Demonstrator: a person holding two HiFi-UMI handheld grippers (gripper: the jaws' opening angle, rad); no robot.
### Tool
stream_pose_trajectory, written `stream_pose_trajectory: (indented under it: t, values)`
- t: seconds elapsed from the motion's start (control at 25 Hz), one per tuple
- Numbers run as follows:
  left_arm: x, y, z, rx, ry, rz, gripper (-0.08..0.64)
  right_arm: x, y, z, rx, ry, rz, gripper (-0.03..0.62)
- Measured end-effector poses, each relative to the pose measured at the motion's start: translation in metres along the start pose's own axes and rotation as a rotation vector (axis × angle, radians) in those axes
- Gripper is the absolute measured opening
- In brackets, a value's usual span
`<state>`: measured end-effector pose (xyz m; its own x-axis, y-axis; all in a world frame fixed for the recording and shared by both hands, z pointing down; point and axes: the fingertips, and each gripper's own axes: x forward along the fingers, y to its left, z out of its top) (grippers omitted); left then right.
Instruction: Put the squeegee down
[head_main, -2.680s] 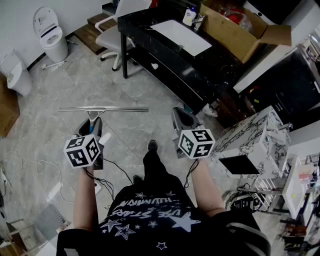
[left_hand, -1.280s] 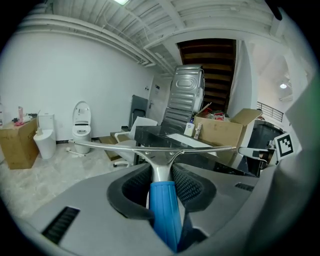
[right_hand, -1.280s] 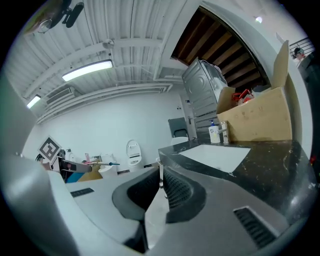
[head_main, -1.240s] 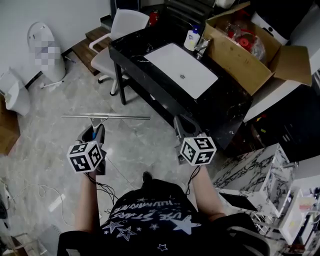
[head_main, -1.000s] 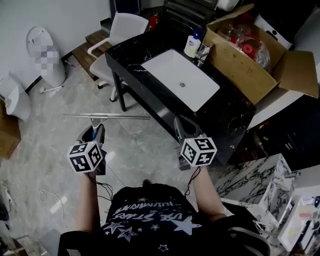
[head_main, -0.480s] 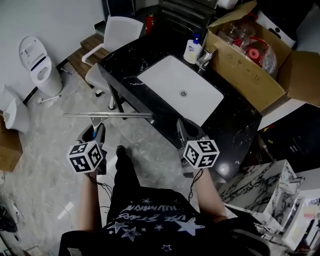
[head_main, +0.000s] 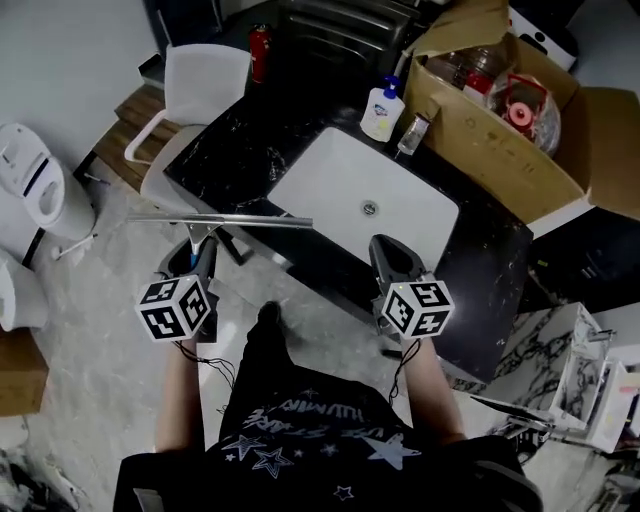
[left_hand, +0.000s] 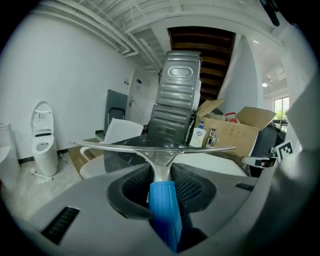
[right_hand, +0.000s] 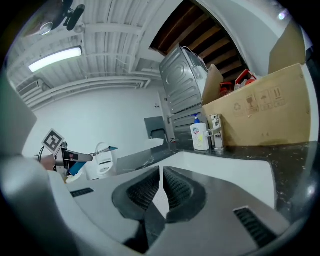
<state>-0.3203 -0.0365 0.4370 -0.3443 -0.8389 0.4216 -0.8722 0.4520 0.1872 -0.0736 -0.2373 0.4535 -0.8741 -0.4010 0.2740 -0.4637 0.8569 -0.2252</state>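
The squeegee has a blue handle and a long metal blade, held level. My left gripper is shut on the handle, and the blade sticks out crosswise past the jaws. In the head view the blade hangs over the near left edge of the black counter. My right gripper is over the counter's near edge, by the white sink basin. Its pads stand together with nothing between them.
A soap bottle and a faucet stand behind the basin. An open cardboard box full of items sits at the back right. A white chair is left of the counter, and a toilet is at far left.
The person has walked up to the counter, so the sink has come from far ahead to just in front of both grippers. The squeegee stays in the left gripper, blade level.
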Motion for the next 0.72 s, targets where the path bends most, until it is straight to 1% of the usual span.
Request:
stream_pose_trajectory:
  t: [0.16, 0.36, 0.56, 0.72]
  values:
    - [0.066, 0.023, 0.036, 0.036, 0.043, -0.081, 0.143, 0.047, -0.012, 0.019, 0.042, -0.004, -0.093, 0.055]
    - [0.134, 0.042, 0.070, 0.073, 0.081, -0.150, 0.143, 0.096, -0.024, 0.045, 0.060, -0.015, -0.166, 0.055]
    - [0.194, 0.043, 0.096, 0.118, 0.116, -0.236, 0.143, 0.118, -0.037, 0.056, 0.084, -0.025, -0.264, 0.055]
    - [0.237, 0.041, 0.118, 0.151, 0.134, -0.283, 0.143, 0.132, -0.048, 0.066, 0.100, -0.040, -0.331, 0.055]
